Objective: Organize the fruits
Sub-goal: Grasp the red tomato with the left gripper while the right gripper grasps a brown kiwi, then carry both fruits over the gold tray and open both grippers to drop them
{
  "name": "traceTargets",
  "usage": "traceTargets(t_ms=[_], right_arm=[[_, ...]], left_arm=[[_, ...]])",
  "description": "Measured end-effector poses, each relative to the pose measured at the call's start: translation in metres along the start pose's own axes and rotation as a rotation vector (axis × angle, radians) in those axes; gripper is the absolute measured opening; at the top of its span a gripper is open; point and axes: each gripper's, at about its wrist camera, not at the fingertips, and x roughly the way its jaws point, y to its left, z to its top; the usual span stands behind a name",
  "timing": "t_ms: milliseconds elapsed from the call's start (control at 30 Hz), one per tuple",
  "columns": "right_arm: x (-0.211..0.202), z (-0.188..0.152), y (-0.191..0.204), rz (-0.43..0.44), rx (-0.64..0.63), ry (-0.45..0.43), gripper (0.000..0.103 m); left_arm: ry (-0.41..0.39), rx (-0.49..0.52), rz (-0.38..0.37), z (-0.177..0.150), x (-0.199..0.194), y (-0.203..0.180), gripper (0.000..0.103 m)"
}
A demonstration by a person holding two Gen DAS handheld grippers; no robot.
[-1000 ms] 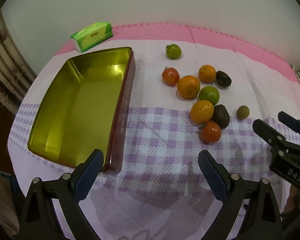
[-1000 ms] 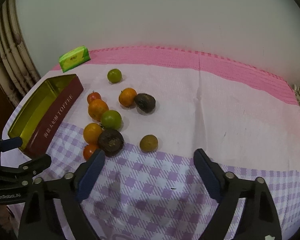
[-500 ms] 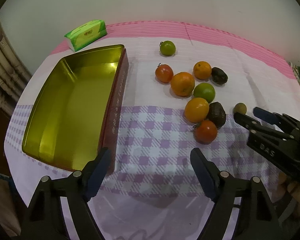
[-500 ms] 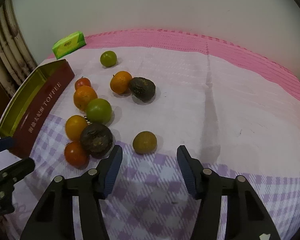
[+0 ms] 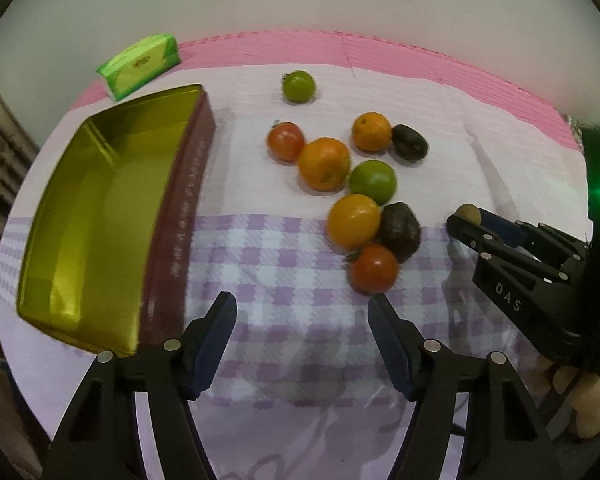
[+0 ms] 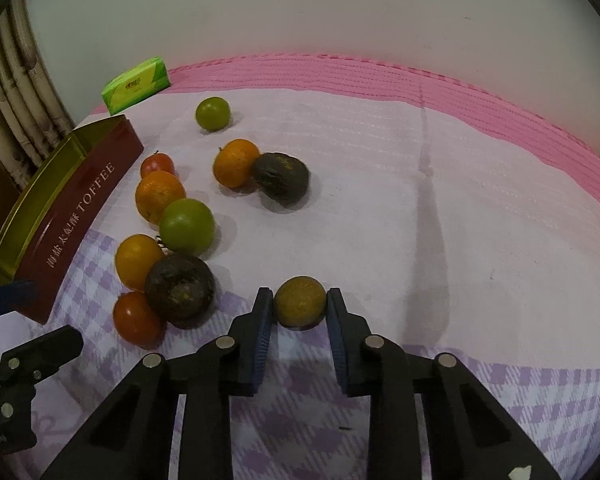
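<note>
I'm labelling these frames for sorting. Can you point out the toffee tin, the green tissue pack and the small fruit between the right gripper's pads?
toffee tin (image 6: 76, 216): right wrist view, red lettered side wall.
green tissue pack (image 5: 138, 65): left wrist view, top face.
small fruit (image 6: 299, 300): right wrist view, its top.

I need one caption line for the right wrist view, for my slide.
Right gripper shut on a small yellow-green fruit, beside the other loose fruits and the toffee tin.

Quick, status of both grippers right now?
Left gripper: jaws closing, nothing between them.
Right gripper: shut on the small yellow-brown fruit.
</note>
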Motion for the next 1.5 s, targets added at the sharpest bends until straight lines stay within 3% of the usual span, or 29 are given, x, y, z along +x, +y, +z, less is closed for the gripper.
traceTargets(t_ms=[167,300,500,667,867,1000,1267,1500], right_arm=[[-0.008,-0.007,-0.025,-0.053,0.05,-0.006,0.025],[-0.013,-0.011,-0.045,-0.047,0.103,-0.011,0.025],[-0.013,-0.012,-0.045,-0.058,0.095,-0.021,0.025],[-0.014,-0.013,-0.046,-0.045,0.102,-0.022,0.025],[-0.013,-0.014,-0.047,-0.046,0.101,-0.022,0.025],[-0.014,-0.014,-0.047,-0.049,0.1,-0.022,0.025],[-0.012,-0.011,-0.041,-0.079,0.079,-0.01,0.025],[-0.01,-0.009,-0.037,-0.107,0.058,0.006,0.025]], left_arm=[[0.03,0.004,-0.041,0.006,0.012,-0.01,0.062],[0.051,0.01,-0.058,0.012,0.021,-0.018,0.058],[0.079,0.025,-0.07,0.021,0.033,-0.03,0.051],[0.105,0.024,-0.079,0.025,0.043,-0.032,0.035],[0.088,0.024,-0.079,0.026,0.033,-0.024,0.033],[0.044,0.011,-0.075,0.029,0.01,-0.004,0.033],[-0.048,-0.07,0.043,0.042,-0.019,0.073,0.033],[0.002,-0.121,0.166,0.036,-0.005,0.144,0.033]])
